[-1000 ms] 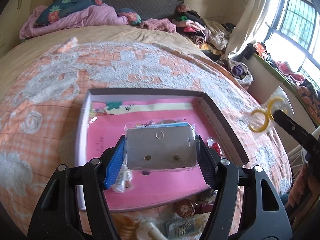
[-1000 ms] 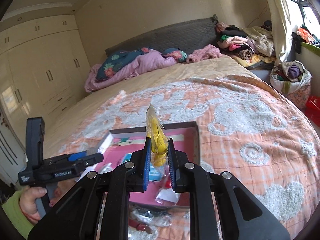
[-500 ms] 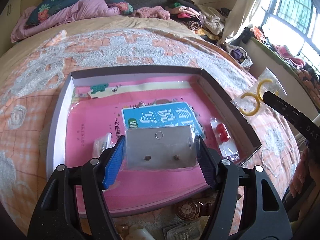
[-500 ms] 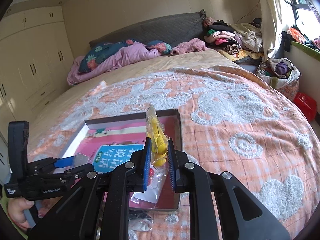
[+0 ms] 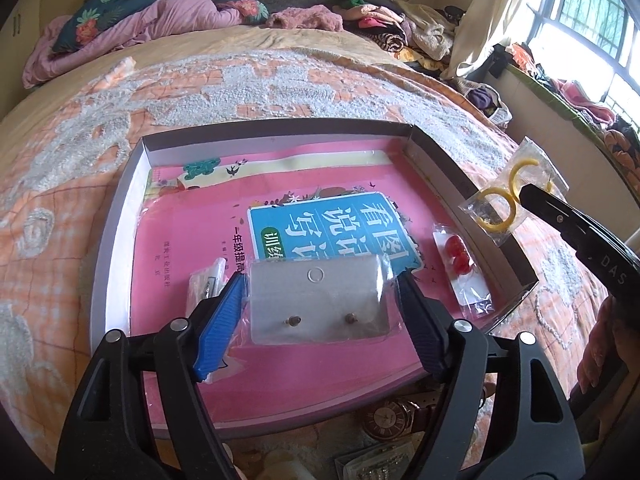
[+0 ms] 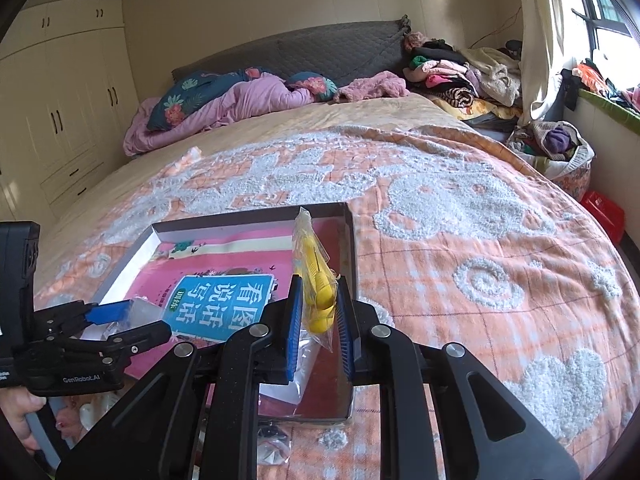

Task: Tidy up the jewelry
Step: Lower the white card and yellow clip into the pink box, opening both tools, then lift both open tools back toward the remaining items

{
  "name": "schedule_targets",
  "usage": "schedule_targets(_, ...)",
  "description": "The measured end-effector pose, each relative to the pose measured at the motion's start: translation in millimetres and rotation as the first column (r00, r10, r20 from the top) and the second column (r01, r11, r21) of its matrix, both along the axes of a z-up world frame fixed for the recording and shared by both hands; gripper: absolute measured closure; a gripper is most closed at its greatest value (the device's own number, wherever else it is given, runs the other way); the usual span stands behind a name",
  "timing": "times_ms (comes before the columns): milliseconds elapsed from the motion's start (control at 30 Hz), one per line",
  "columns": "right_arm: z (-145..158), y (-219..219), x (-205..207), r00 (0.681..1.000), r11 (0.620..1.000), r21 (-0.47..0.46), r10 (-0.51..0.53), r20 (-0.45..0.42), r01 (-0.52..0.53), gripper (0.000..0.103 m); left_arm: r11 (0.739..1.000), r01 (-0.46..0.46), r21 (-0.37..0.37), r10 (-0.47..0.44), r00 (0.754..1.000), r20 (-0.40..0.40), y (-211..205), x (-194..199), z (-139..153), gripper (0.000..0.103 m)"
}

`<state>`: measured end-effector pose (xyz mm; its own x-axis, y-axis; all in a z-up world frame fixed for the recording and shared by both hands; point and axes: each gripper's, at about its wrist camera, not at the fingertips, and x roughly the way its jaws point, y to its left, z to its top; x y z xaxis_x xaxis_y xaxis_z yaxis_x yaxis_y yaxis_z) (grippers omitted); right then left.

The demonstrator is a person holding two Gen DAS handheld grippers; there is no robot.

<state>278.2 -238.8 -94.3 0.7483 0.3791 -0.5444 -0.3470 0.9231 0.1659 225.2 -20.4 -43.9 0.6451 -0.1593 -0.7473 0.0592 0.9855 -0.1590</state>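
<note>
Your left hand-held gripper (image 5: 320, 300) clamps the stud-earring packet (image 5: 318, 304); right hand-held gripper (image 6: 318, 320) pinches the yellow-hoop bag (image 6: 314, 284). Both light, slippery film; grip edges.

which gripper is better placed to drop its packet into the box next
Left. The left gripper holds its earring card directly over the box interior, while the right gripper holds the yellow hoop packet above the box's right wall.

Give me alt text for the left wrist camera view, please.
The left tongs hold a clear packet of stud earrings above a shallow box lined with a pink book, on a bed. At right, other tongs hold a bag of yellow hoops.
</note>
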Motion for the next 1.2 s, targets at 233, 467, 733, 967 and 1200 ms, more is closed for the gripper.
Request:
schedule_targets(233, 2.4, -1.2, -3.8, 1.000, 0.999, 0.035, 0.024, -0.005, -0.024, 0.074, 1.000, -0.003, 0.003, 0.003, 1.000, 0.002, 1.1, -1.4, 0.8, 0.030)
schedule_targets(467, 9.9, -8.3, -12.5, 1.000, 0.996, 0.092, 0.022, 0.007, -0.023, 0.053, 1.000, -0.005, -0.005, 0.005, 1.000, 0.011, 3.9, -4.3, 5.3, 0.024)
schedule_targets(733, 20.6, -23.4, -25.2, 1.000, 0.989, 0.149, -0.001, 0.031, -0.004, 0.037, 1.000, -0.019, -0.019, 0.020, 0.998, 0.051, 10.3, -14.2, 24.1, 0.016)
schedule_targets(967, 29.1, -31.3, -38.5, 0.999, 0.986, 0.169, -0.001, 0.045, -0.007, 0.036, 0.999, -0.038, -0.035, 0.041, 0.993, 0.108, 19.2, -29.1, 46.9, 0.010)
schedule_targets(1200, 41.9, -30.7, -61.3, 0.997, 0.982, 0.183, 0.035, 0.068, -0.047, 0.032, 0.997, -0.063, -0.050, 0.069, 0.988, 0.139, 30.4, -48.8, 62.7, 0.010)
